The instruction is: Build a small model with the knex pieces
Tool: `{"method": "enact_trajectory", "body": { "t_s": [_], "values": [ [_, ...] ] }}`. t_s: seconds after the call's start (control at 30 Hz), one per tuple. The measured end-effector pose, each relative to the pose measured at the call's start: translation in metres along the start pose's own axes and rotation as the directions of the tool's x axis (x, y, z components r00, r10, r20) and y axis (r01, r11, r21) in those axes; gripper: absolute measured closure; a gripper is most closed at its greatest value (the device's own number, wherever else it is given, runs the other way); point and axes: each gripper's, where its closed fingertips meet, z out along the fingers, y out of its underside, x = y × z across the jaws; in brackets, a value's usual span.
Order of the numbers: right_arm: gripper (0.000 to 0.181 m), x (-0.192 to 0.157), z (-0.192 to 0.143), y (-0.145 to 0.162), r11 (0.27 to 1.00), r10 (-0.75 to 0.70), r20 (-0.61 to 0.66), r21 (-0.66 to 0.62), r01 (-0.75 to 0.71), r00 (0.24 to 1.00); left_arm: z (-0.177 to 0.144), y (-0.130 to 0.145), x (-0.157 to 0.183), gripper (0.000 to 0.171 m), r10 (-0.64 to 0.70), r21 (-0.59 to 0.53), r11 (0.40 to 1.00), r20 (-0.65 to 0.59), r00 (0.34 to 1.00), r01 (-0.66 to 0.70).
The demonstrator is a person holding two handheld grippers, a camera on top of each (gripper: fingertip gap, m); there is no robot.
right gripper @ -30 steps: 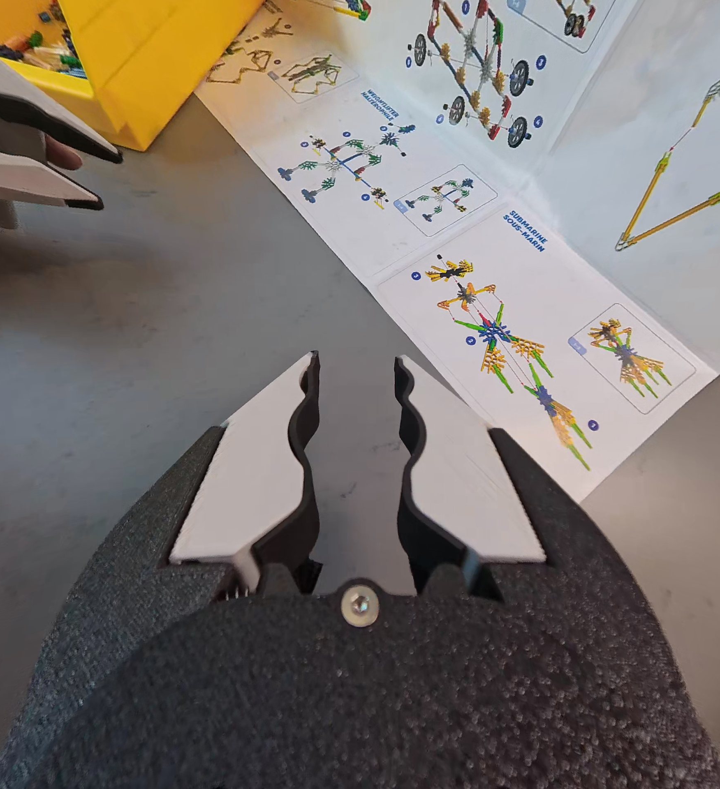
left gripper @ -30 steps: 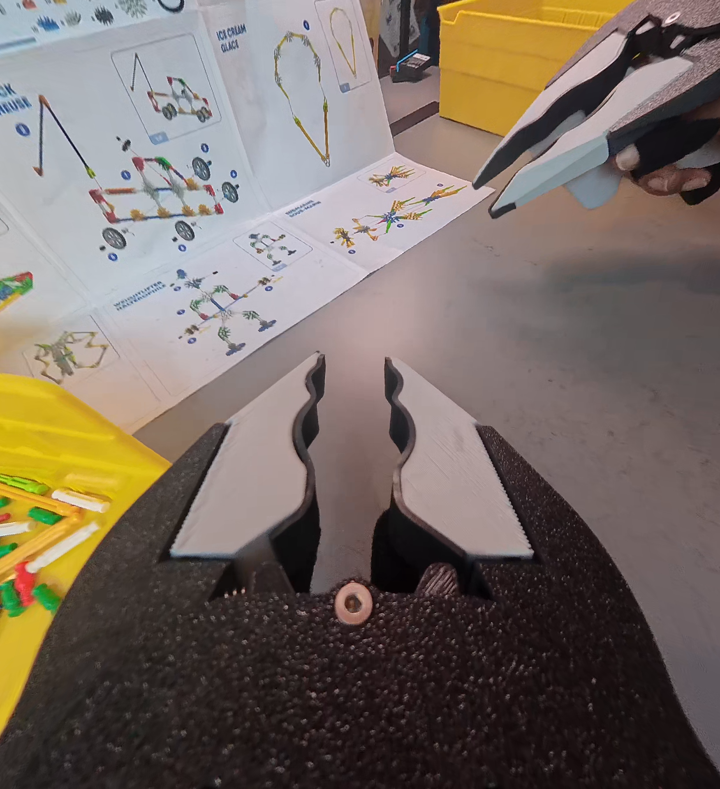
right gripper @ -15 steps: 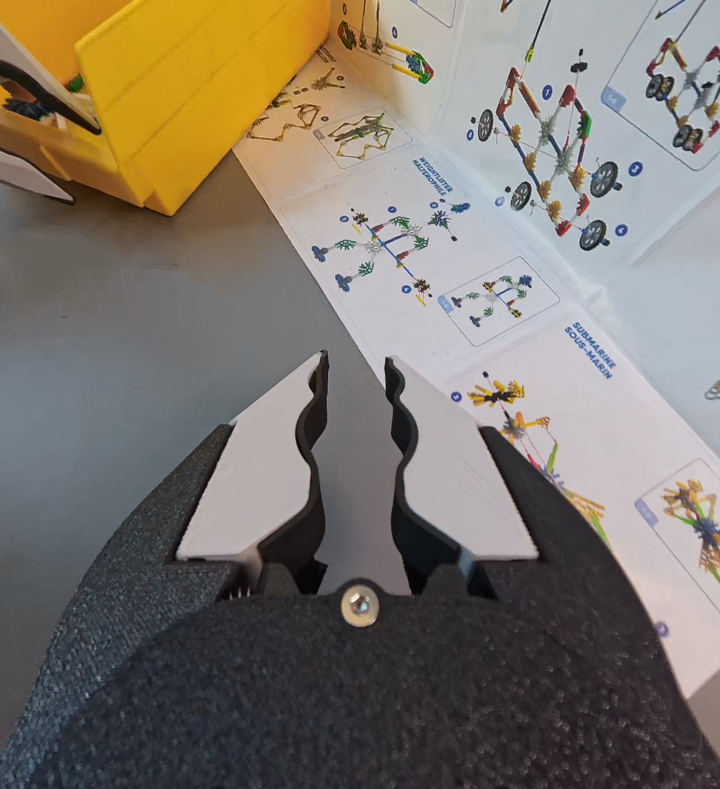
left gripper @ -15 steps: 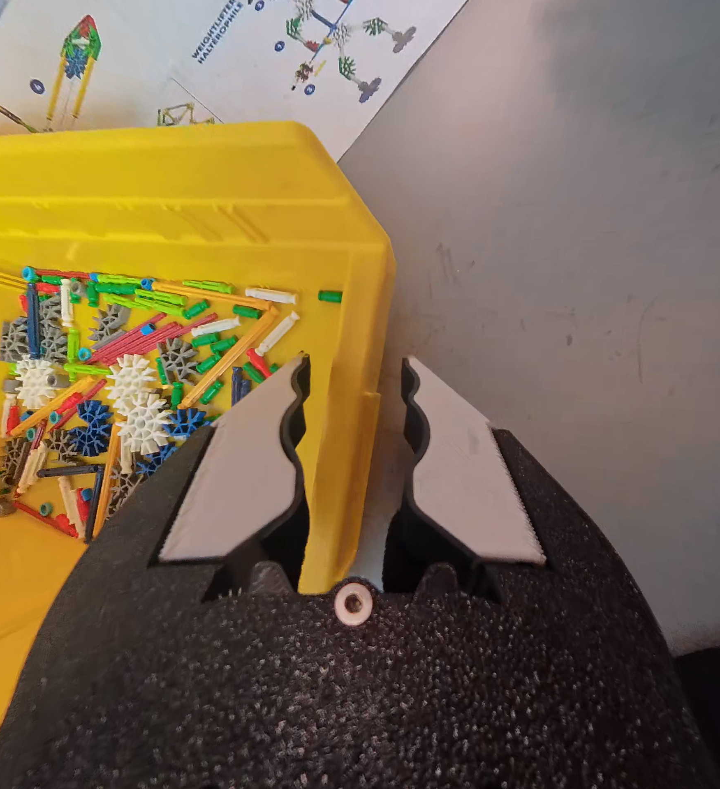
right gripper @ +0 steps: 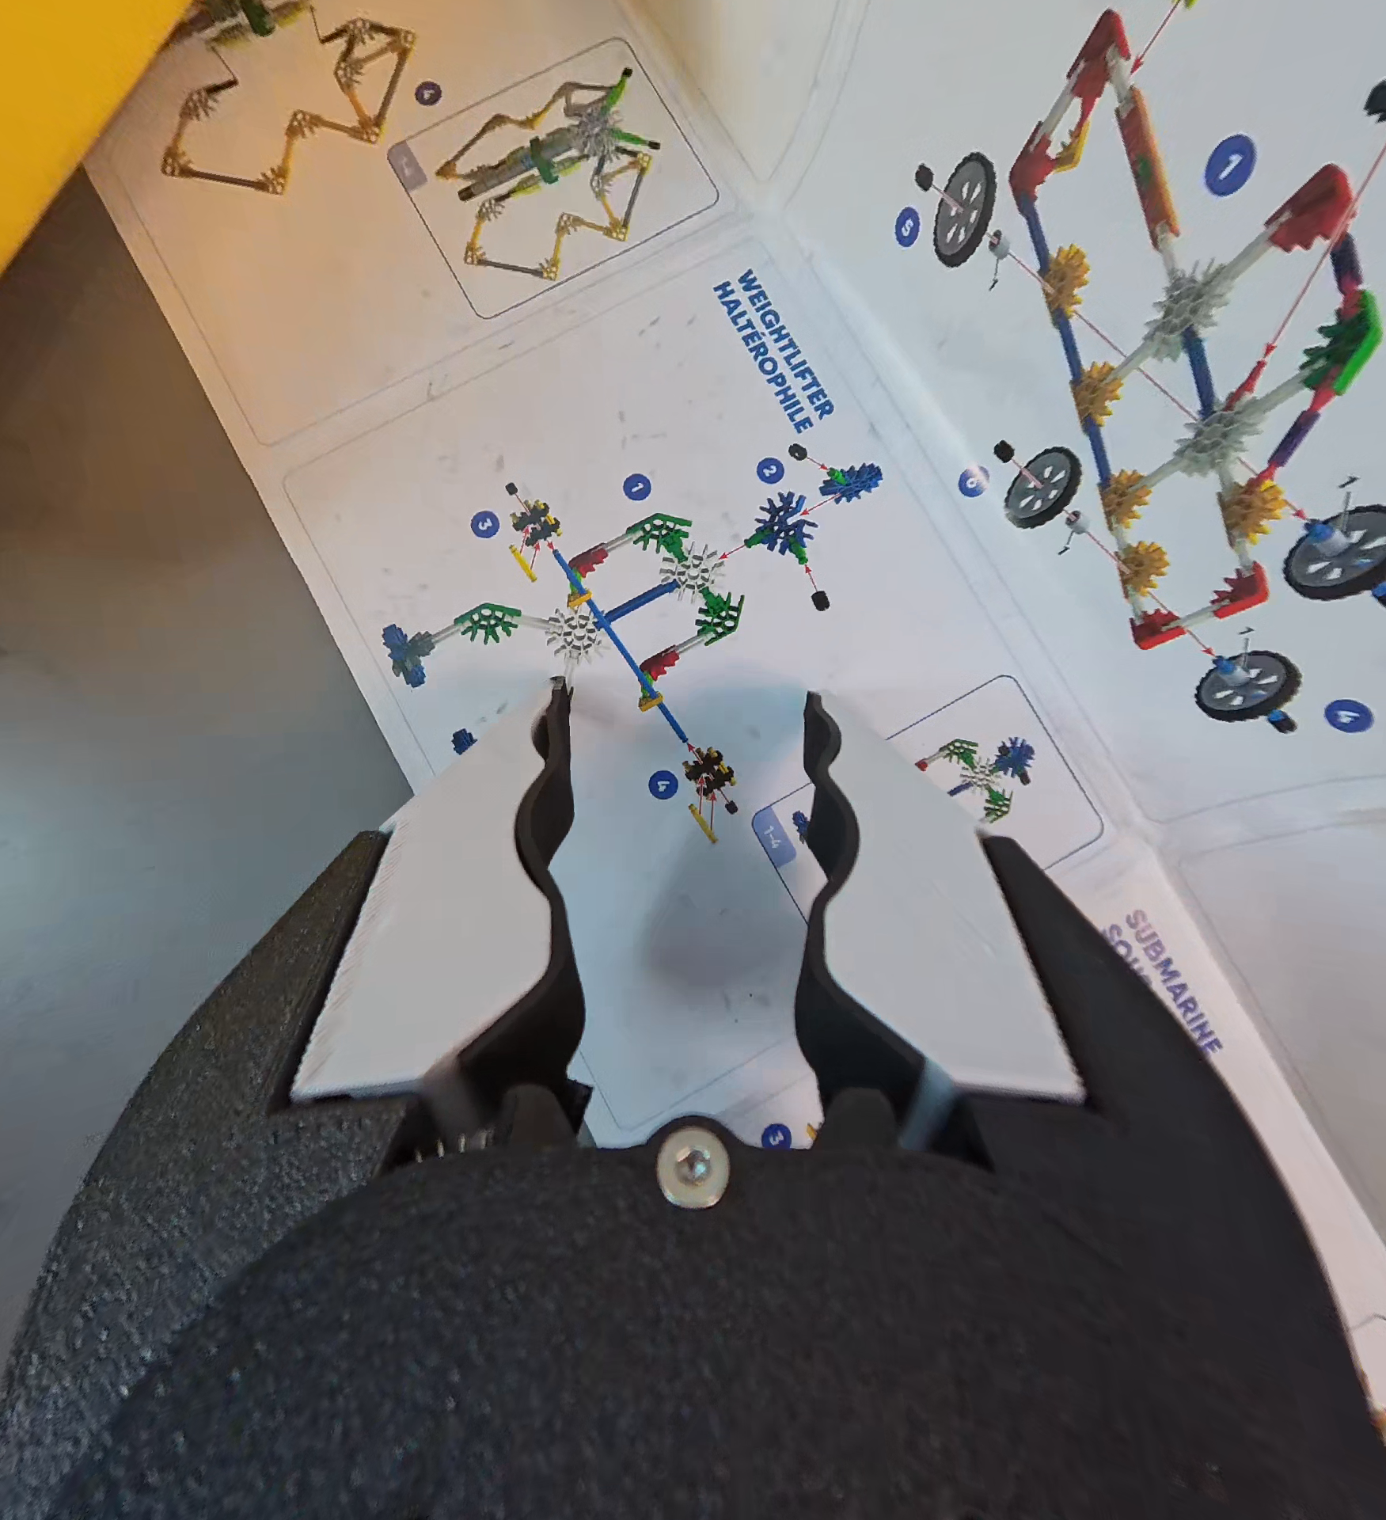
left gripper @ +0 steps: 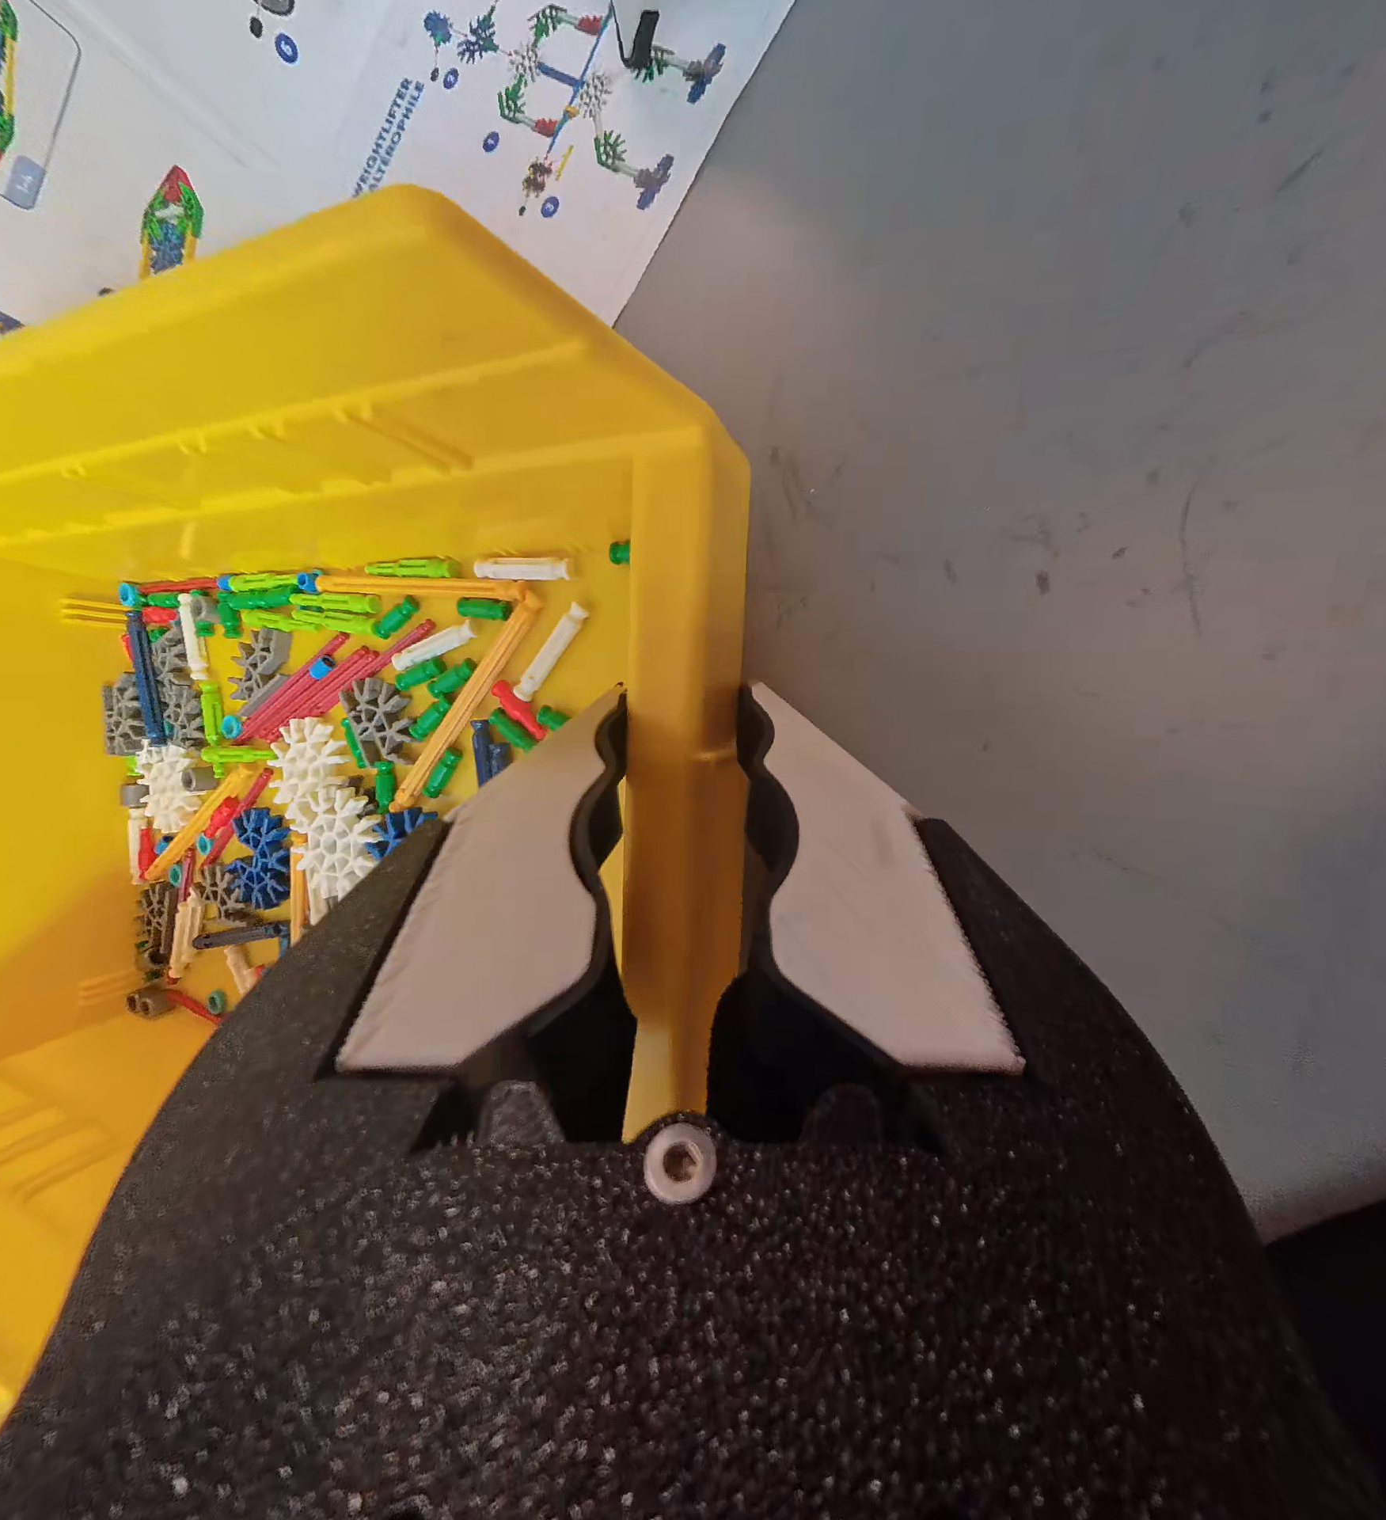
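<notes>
A yellow plastic bin (left gripper: 327, 386) stands on the grey table and holds a pile of small toy building rods and connectors (left gripper: 303, 740) in several colours. My left gripper (left gripper: 683, 699) straddles the bin's right wall, one finger inside and one outside, and is shut on that wall. My right gripper (right gripper: 685, 695) is open and empty, hovering low over a white printed instruction sheet (right gripper: 673, 370), above a drawing of a rod-and-connector figure. A corner of the yellow bin (right gripper: 7, 123) shows at the top left of the right wrist view.
The instruction sheet (left gripper: 327, 107) lies behind the bin and bends upward at its far fold. Bare grey table (left gripper: 1084, 493) stretches right of the bin and also shows left of the sheet in the right wrist view (right gripper: 97, 658).
My left gripper swung from the table to the bin, slid further over its right wall and closed on it. My right gripper moved forward over the sheet and opened wider.
</notes>
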Motion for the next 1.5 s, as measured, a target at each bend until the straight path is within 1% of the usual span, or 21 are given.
{"method": "enact_trajectory", "body": {
  "t_s": [0.13,0.23,0.4,0.43,0.6,0.67,0.83,0.93,1.07,1.23,1.27,1.37,1.43,1.5],
  "values": [
    [0.126,-0.001,-0.001,0.002,0.999,-0.049,0.041,-0.010,0.049,0.998,-0.010,-0.011,-0.001,0.146,0.059,0.012,0.998,0.036,0.998,-0.059],
    [0.126,-0.001,-0.002,0.004,0.995,-0.100,0.084,-0.005,0.101,0.991,-0.010,-0.014,0.001,0.145,0.106,0.004,0.994,0.033,0.994,-0.106],
    [0.127,-0.005,-0.010,0.013,0.985,-0.172,0.146,-0.005,0.175,0.974,-0.007,-0.005,0.001,0.145,0.216,-0.052,0.975,0.044,0.975,-0.214],
    [0.127,-0.007,-0.012,0.016,0.981,-0.188,0.158,-0.006,0.192,0.969,-0.007,-0.003,0.006,0.144,0.240,-0.061,0.970,0.045,0.970,-0.237],
    [0.128,-0.013,-0.023,0.030,0.965,-0.255,0.214,-0.008,0.262,0.943,-0.006,0.004,0.009,0.144,0.353,-0.111,0.931,0.034,0.935,-0.348],
    [0.129,-0.013,-0.026,0.034,0.960,-0.270,0.225,-0.008,0.278,0.936,-0.012,0.005,0.014,0.144,0.360,-0.099,0.929,0.006,0.933,-0.358],
    [0.129,-0.012,-0.028,0.037,0.951,-0.306,0.250,0.025,0.310,0.919,-0.037,0.002,0.024,0.144,0.361,-0.026,0.931,-0.062,0.930,-0.363],
    [0.129,-0.013,-0.027,0.036,0.937,-0.343,0.266,0.035,0.347,0.901,-0.040,-0.003,0.022,0.144,0.385,-0.017,0.922,-0.053,0.921,-0.387],
    [0.136,-0.019,-0.027,0.037,0.917,-0.395,0.303,0.081,0.389,0.867,-0.045,-0.004,0.018,0.143,0.441,-0.042,0.896,-0.041,0.897,-0.443],
    [0.155,-0.031,-0.030,0.040,0.886,-0.460,0.330,0.111,0.450,0.824,-0.047,-0.011,0.008,0.143,0.484,-0.053,0.873,-0.020,0.875,-0.484],
    [0.155,-0.032,-0.030,0.040,0.883,-0.465,0.327,0.108,0.456,0.823,-0.048,-0.012,0.007,0.142,0.490,-0.041,0.870,-0.029,0.871,-0.491],
    [0.151,-0.030,-0.030,0.040,0.898,-0.436,0.335,0.100,0.429,0.835,-0.044,-0.014,0.011,0.143,0.465,0.011,0.885,-0.058,0.883,-0.465],
    [0.151,-0.031,-0.030,0.040,0.909,-0.414,0.334,0.102,0.404,0.847,-0.036,-0.011,0.015,0.143,0.461,0.024,0.887,-0.053,0.886,-0.460],
    [0.148,-0.030,-0.029,0.039,0.916,-0.399,0.305,0.103,0.387,0.865,-0.031,-0.005,0.019,0.143,0.440,0.029,0.898,-0.041,0.897,-0.439]
  ]
}}
